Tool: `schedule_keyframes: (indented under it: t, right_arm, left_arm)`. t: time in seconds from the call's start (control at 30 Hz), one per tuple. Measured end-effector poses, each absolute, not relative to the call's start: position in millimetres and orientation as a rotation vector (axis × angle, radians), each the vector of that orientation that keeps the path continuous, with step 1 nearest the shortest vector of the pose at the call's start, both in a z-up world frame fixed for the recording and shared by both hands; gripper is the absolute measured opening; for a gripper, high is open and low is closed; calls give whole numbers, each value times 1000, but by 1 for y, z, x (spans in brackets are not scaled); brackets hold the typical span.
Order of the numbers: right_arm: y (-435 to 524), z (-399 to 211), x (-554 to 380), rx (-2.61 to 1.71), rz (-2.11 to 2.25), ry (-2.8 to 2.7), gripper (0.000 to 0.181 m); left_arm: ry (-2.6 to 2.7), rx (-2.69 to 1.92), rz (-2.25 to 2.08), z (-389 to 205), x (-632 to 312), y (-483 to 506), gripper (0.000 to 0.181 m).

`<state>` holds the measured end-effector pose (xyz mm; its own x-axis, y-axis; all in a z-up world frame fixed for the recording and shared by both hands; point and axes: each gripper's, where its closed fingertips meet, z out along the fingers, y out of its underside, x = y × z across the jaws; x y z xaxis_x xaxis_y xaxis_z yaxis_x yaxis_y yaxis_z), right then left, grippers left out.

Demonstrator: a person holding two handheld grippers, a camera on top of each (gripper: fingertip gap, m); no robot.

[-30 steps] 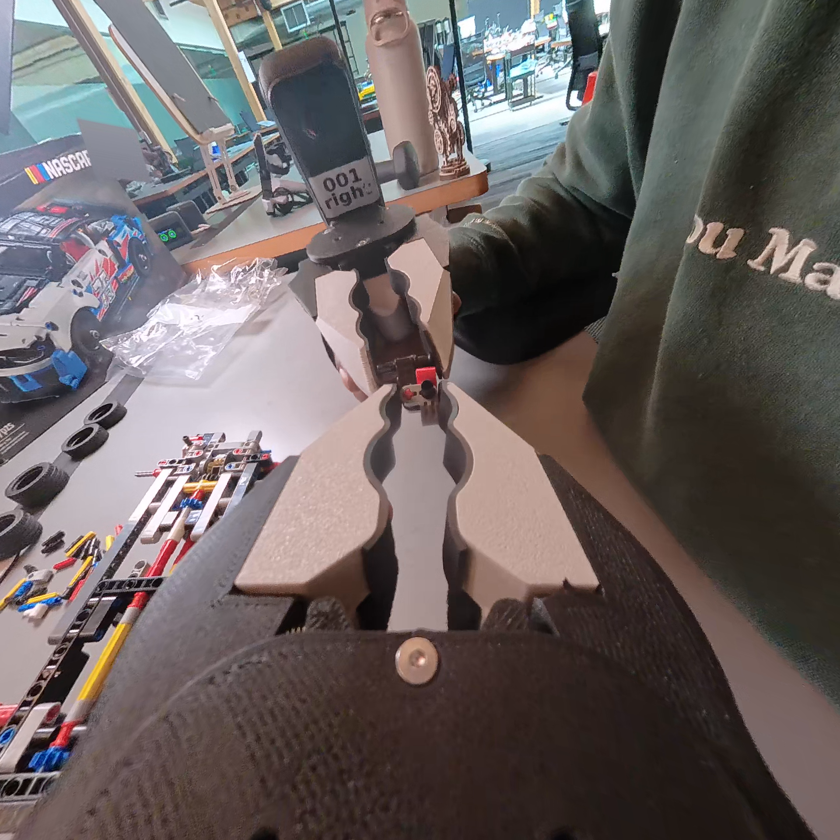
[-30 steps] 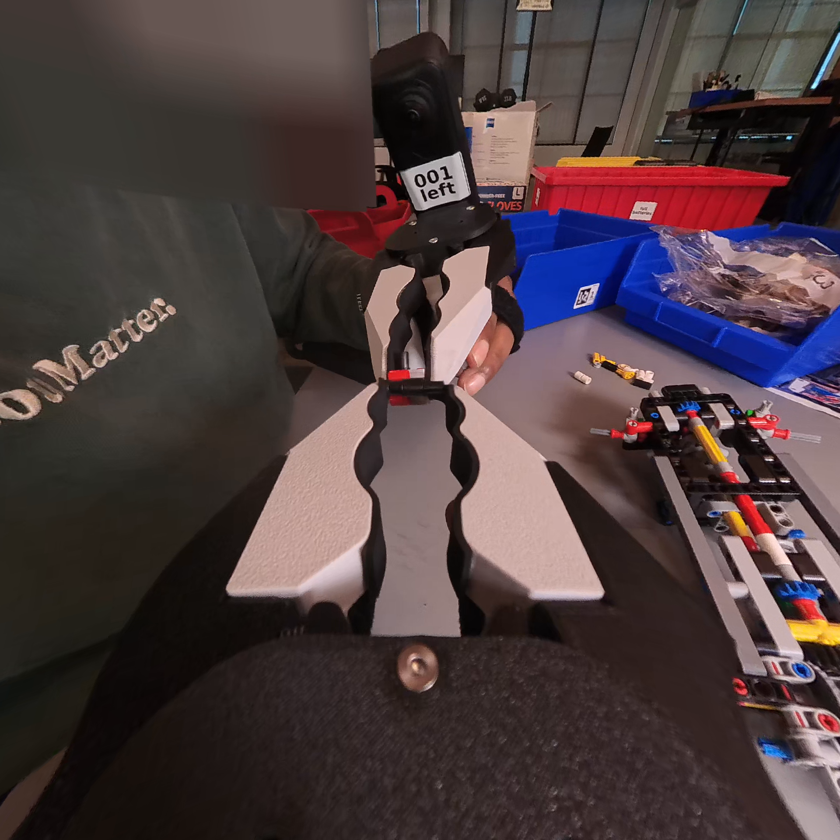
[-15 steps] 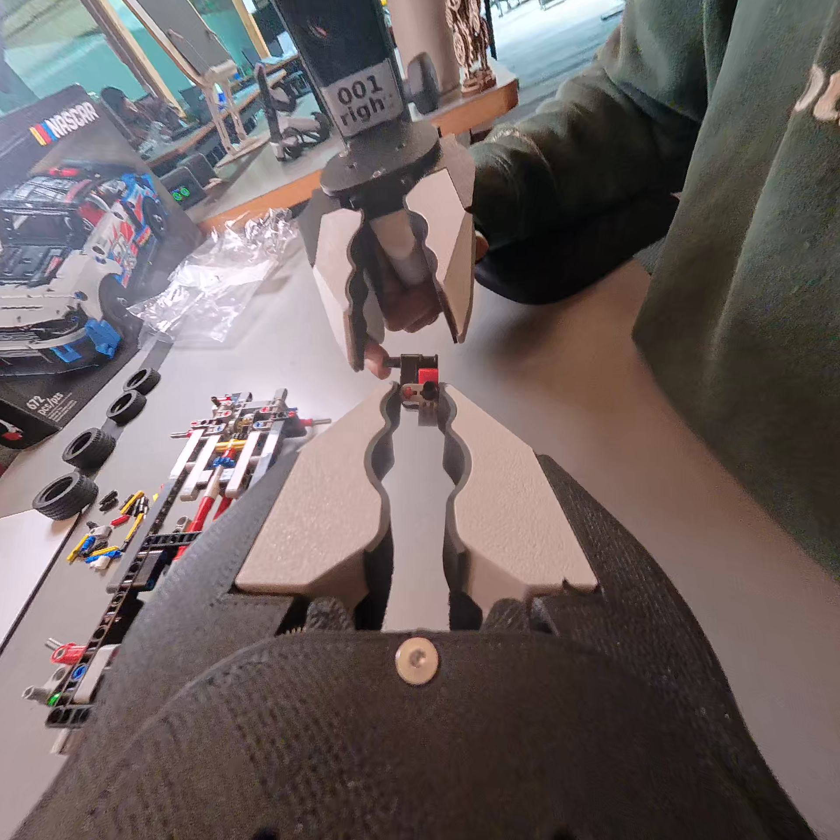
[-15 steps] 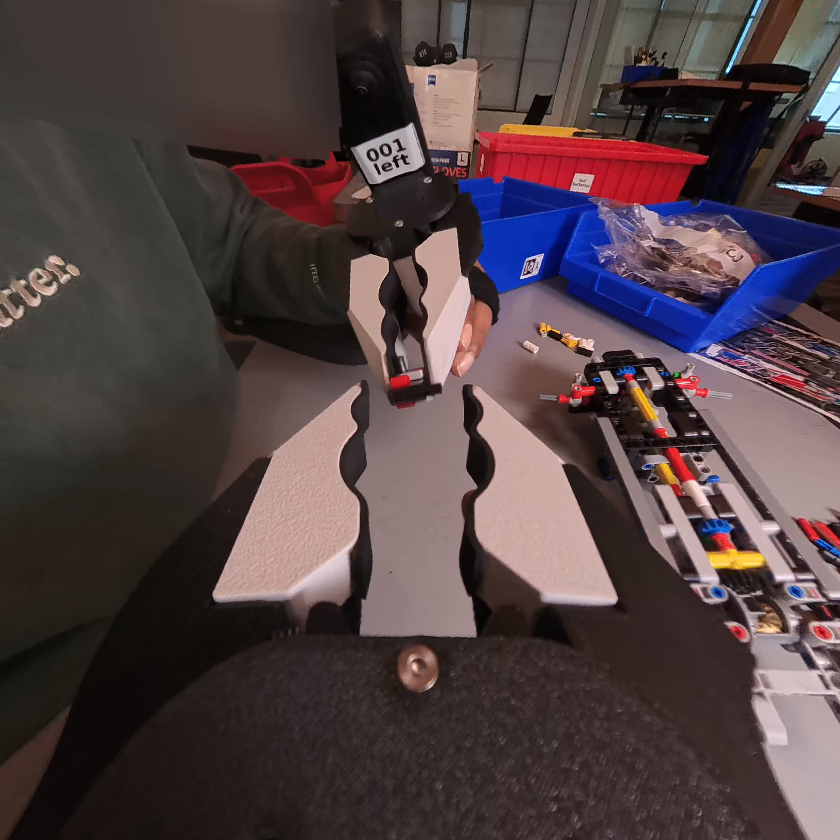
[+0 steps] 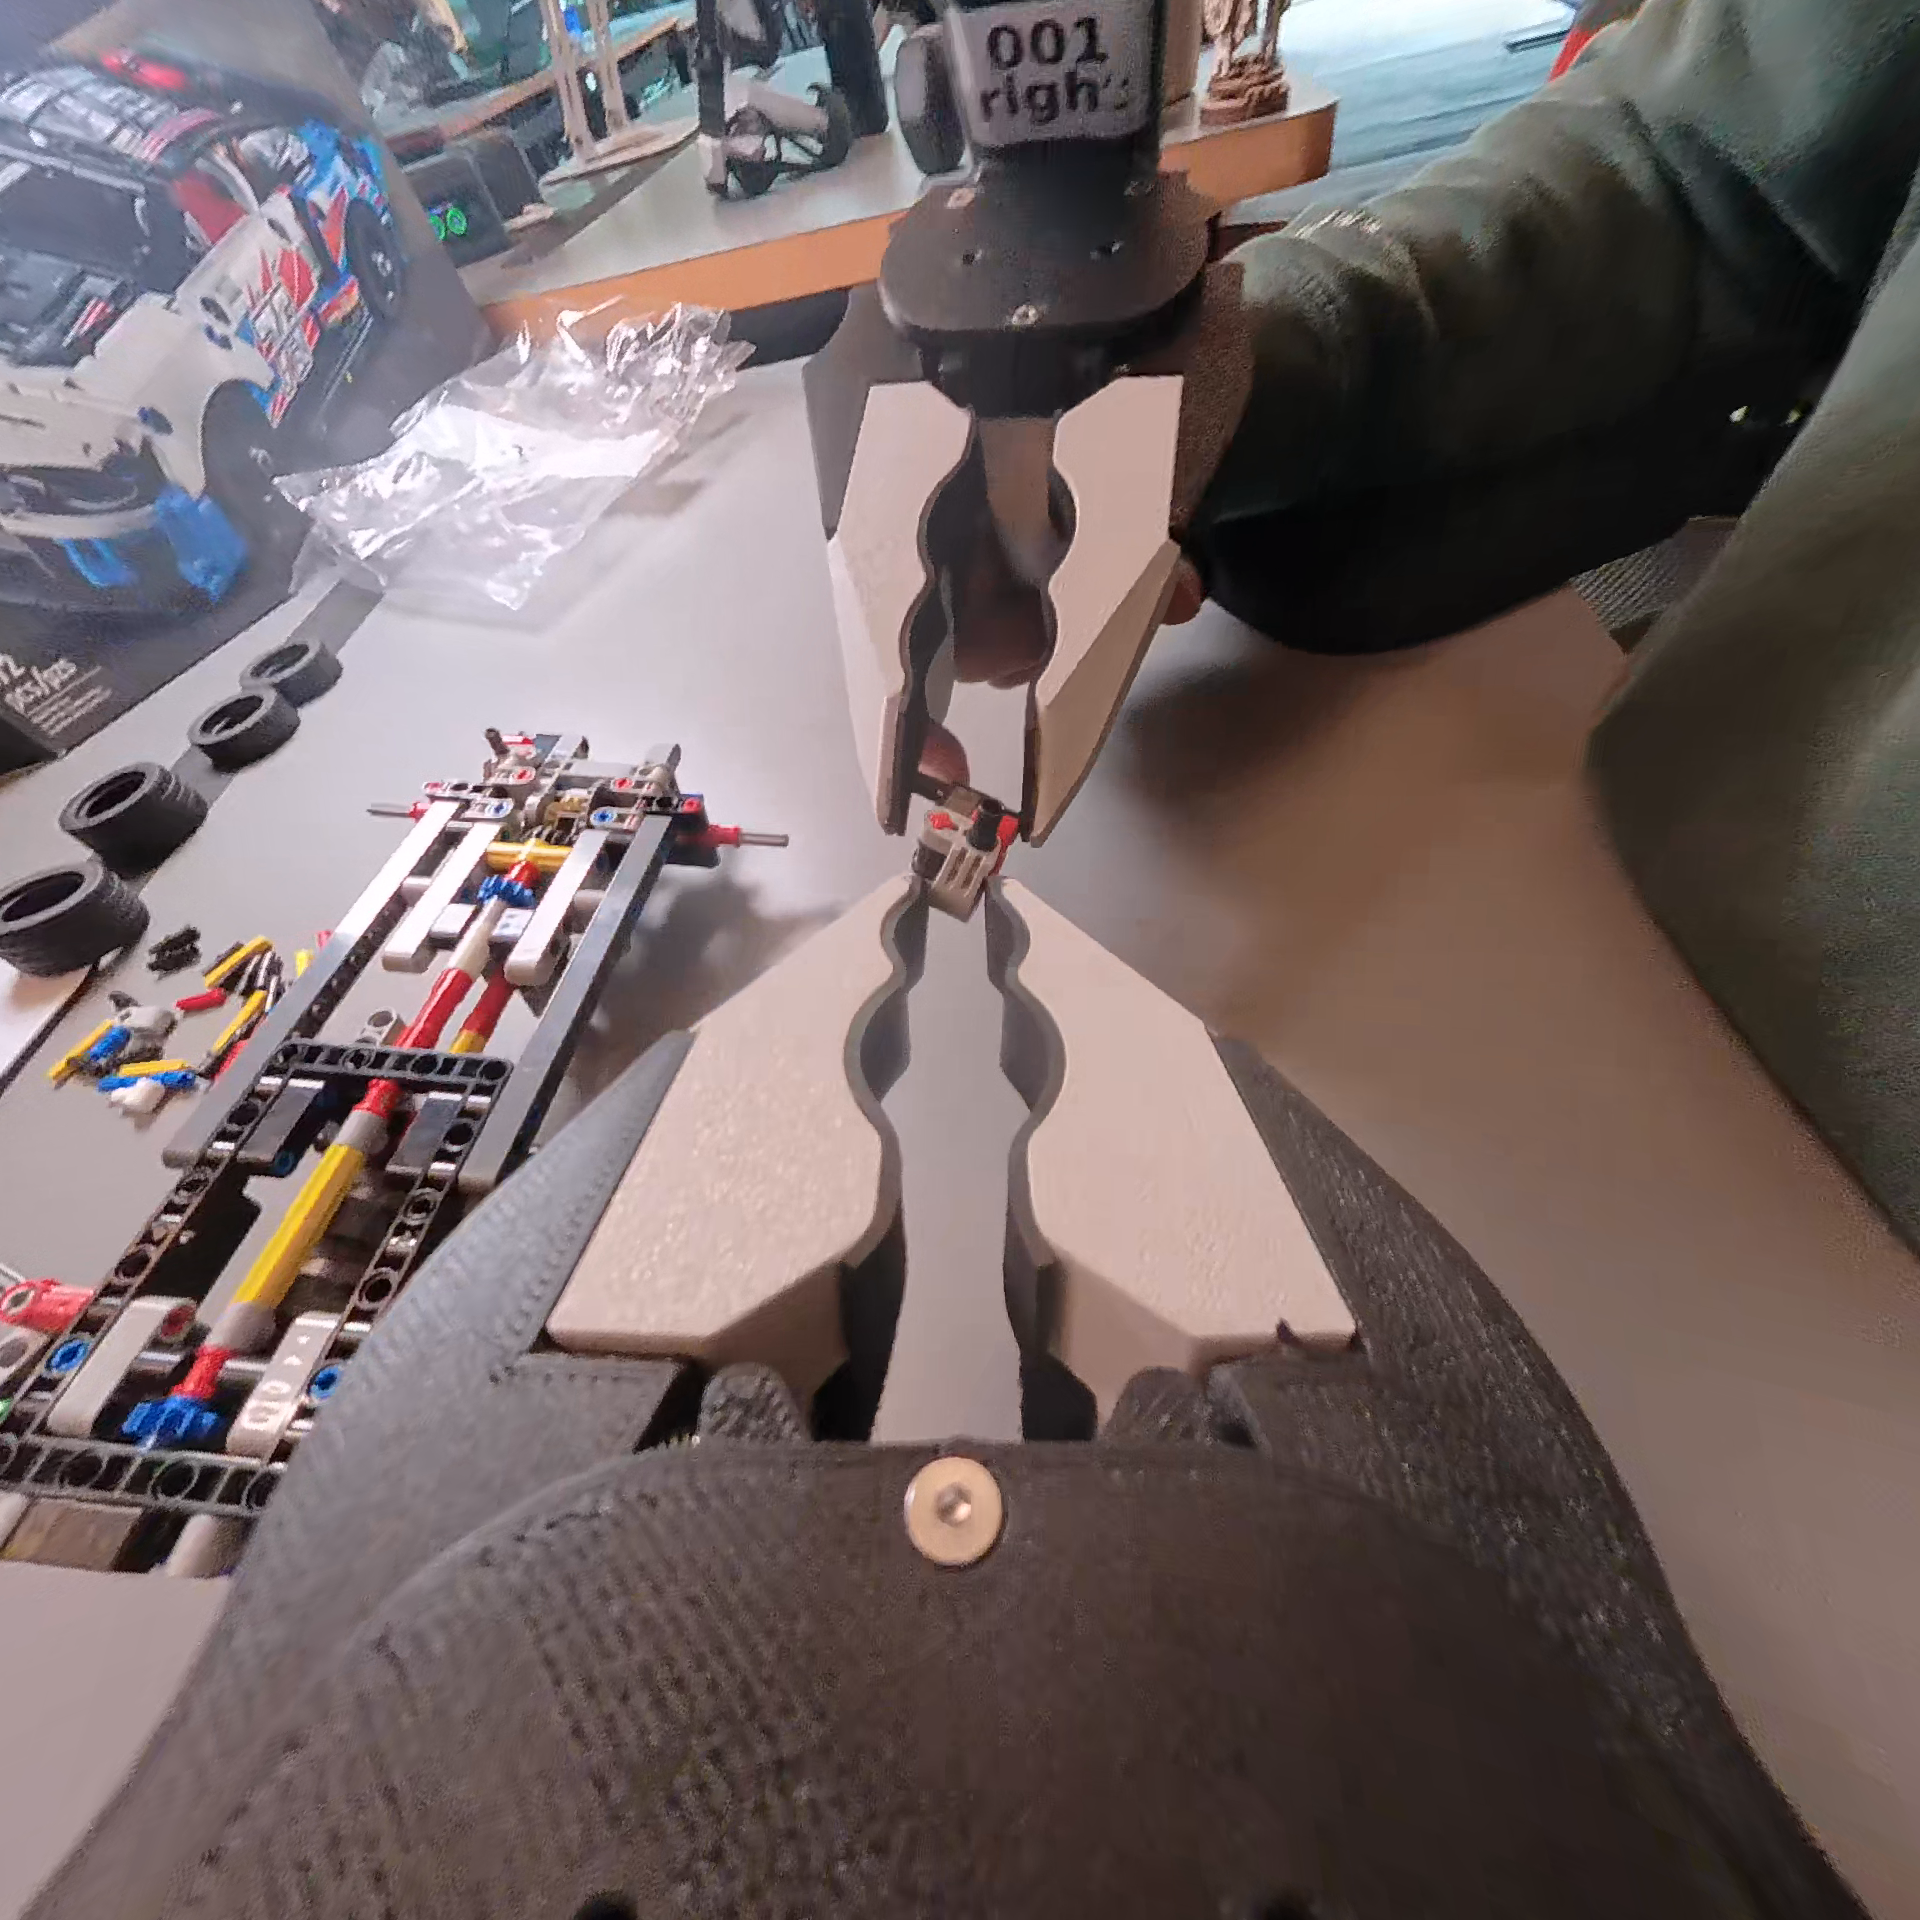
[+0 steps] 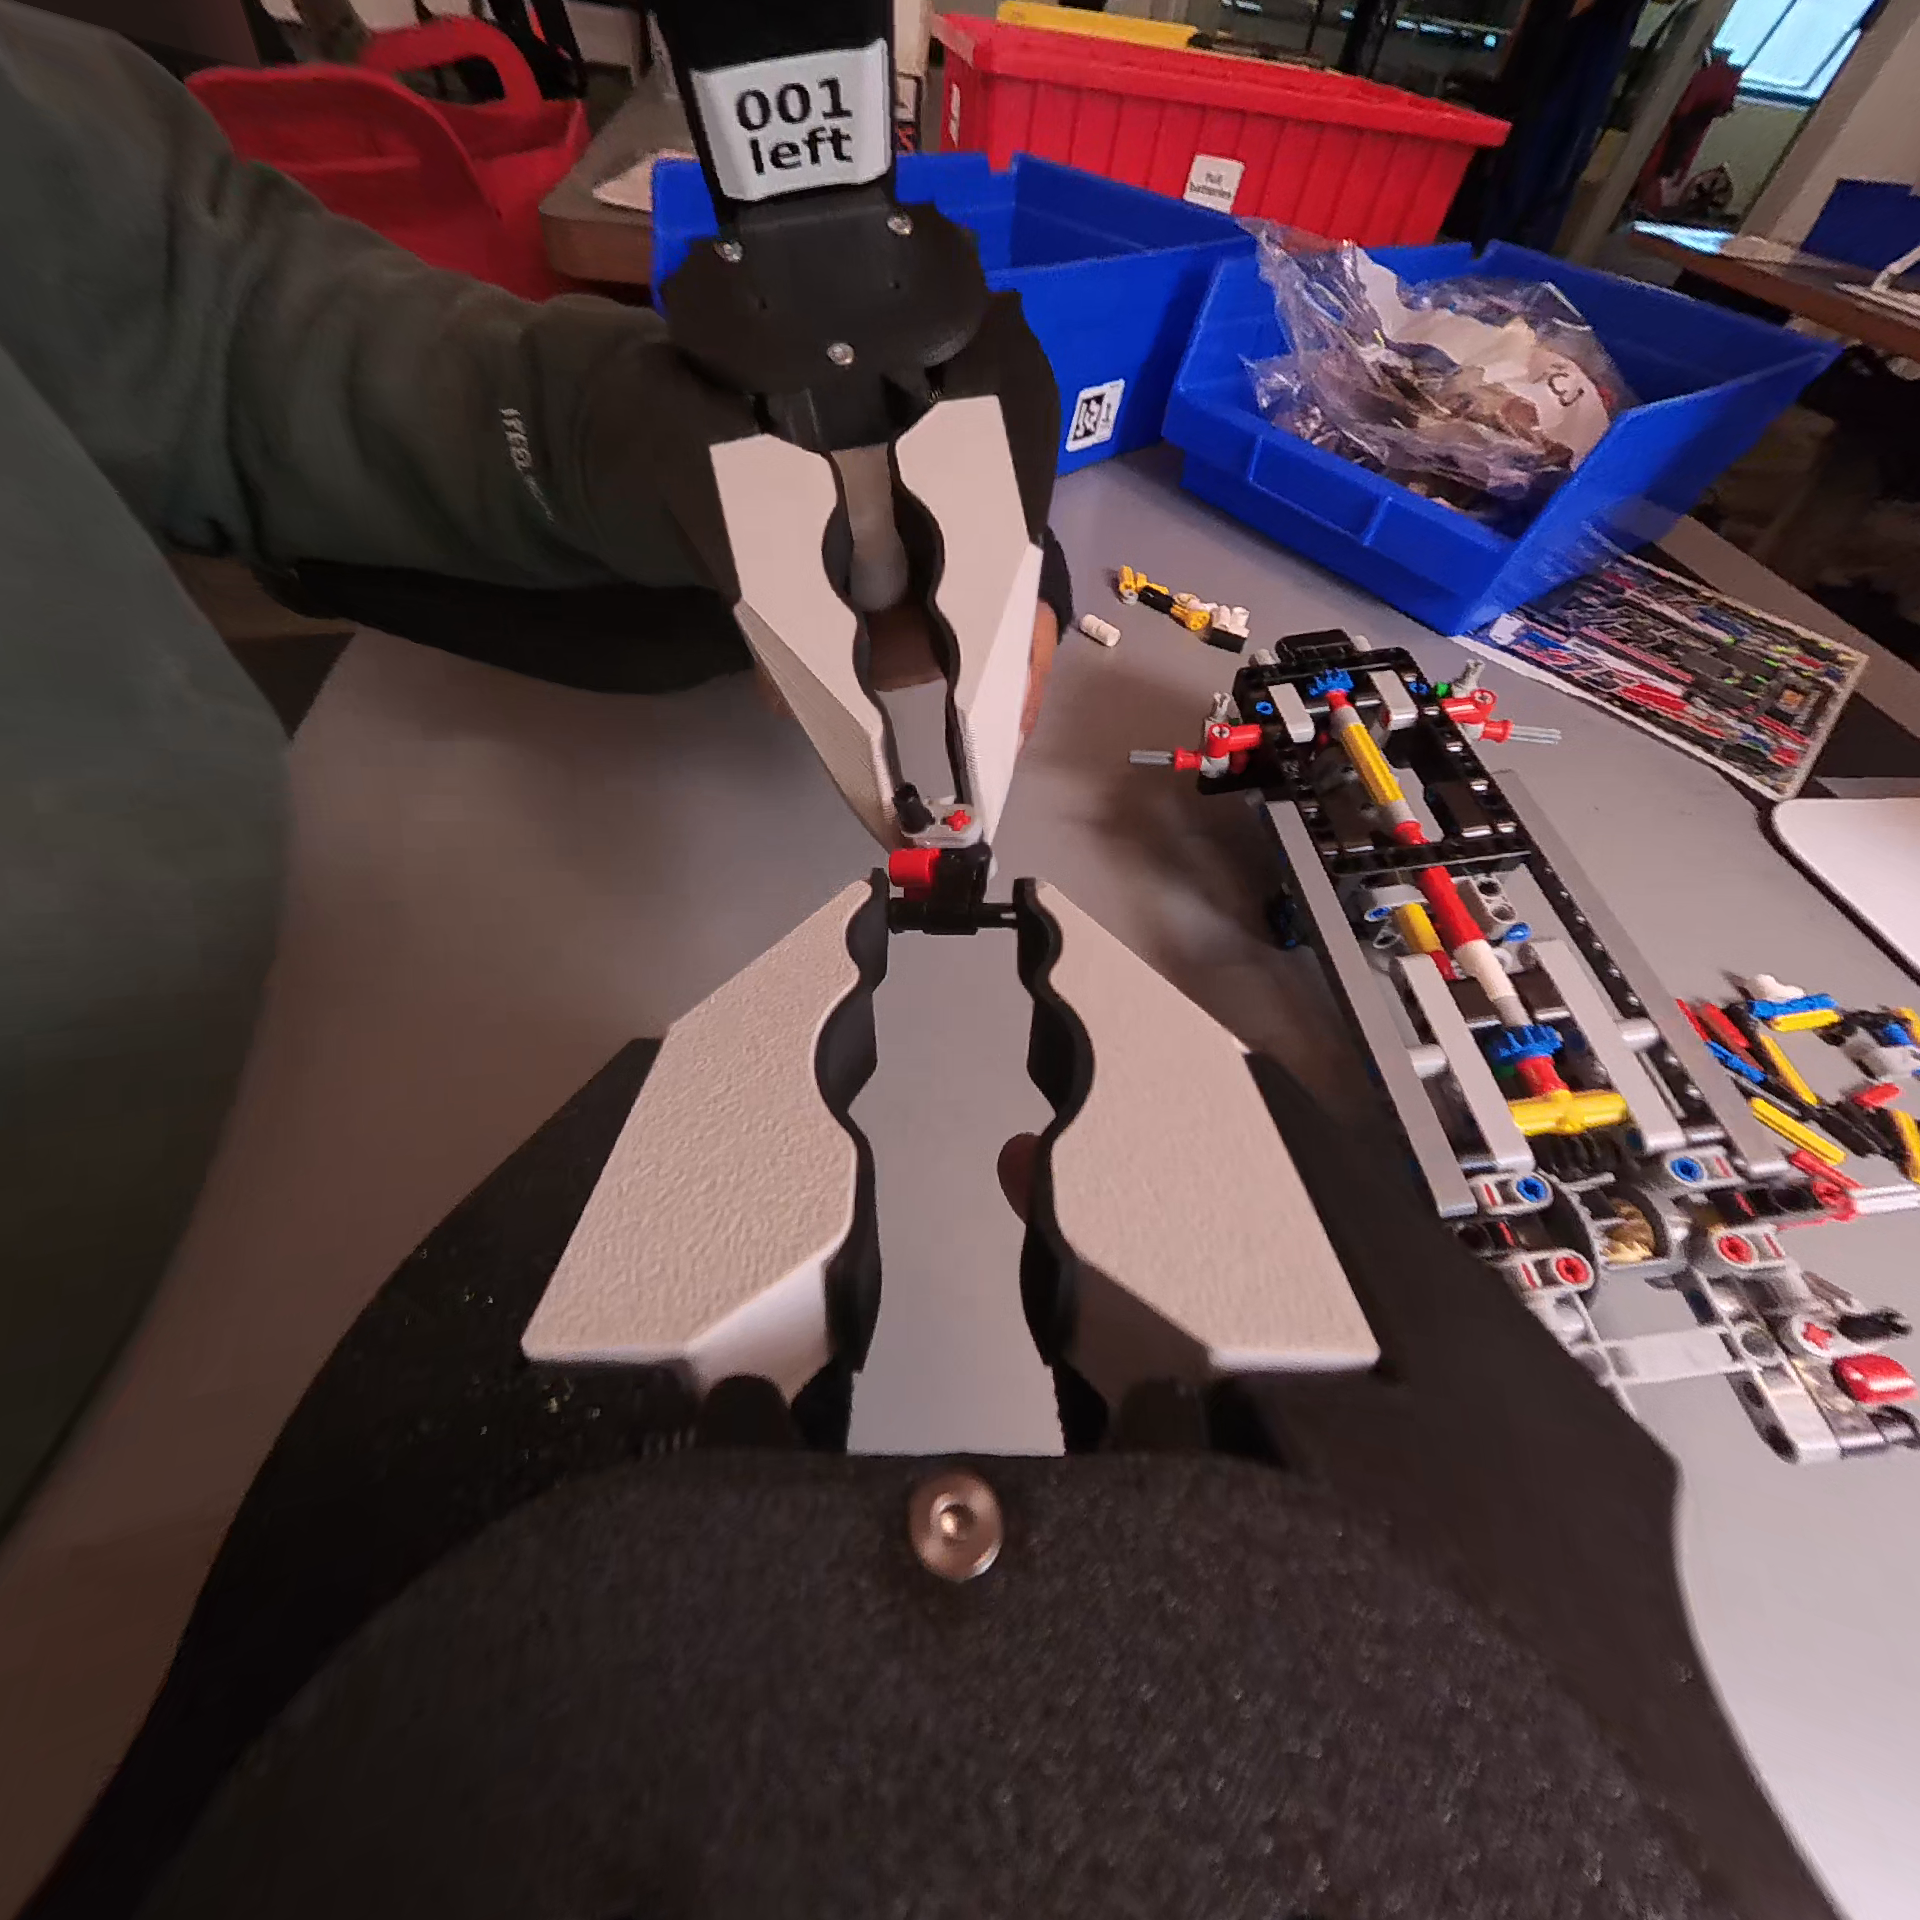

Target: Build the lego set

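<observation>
Grey plastic fingers of my left gripper (image 5: pixel 951 894) are pinching the light grey end of a small grey, black and red lego sub-assembly (image 5: pixel 961 836), closed narrow around it. My right gripper (image 6: pixel 951 902), tip to tip with the left, is clamping the black and red end of the same piece (image 6: pixel 940 873), its jaws only slightly wider. Both are hanging above the grey table (image 5: pixel 1351 935). Just beside them the long black and grey lego chassis with its yellow and red axle (image 6: pixel 1455 935) is lying flat, with loose black rubber tyres (image 5: pixel 130 816) farther off.
</observation>
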<state>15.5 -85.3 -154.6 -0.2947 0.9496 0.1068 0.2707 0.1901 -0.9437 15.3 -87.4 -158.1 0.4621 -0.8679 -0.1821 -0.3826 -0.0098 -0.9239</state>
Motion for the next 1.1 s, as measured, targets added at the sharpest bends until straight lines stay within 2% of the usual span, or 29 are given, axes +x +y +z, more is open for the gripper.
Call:
schedule_keyframes:
  t: [0.4, 0.8, 1.1]
  right_arm:
    - [-69, -199, 12, -1431, 927, -1788, 22]
    - [-79, -221, 12, -1382, 723, -1937, 22]
    - [-75, -218, 14, -1386, 799, -1921, 24]
  left_arm:
    - [1112, -1768, -483, -192, 7, -76, 18]
    - [1264, -1836, -354, -224, 16, -81, 16]
    - [1266, -1831, -341, -224, 15, -79, 15]
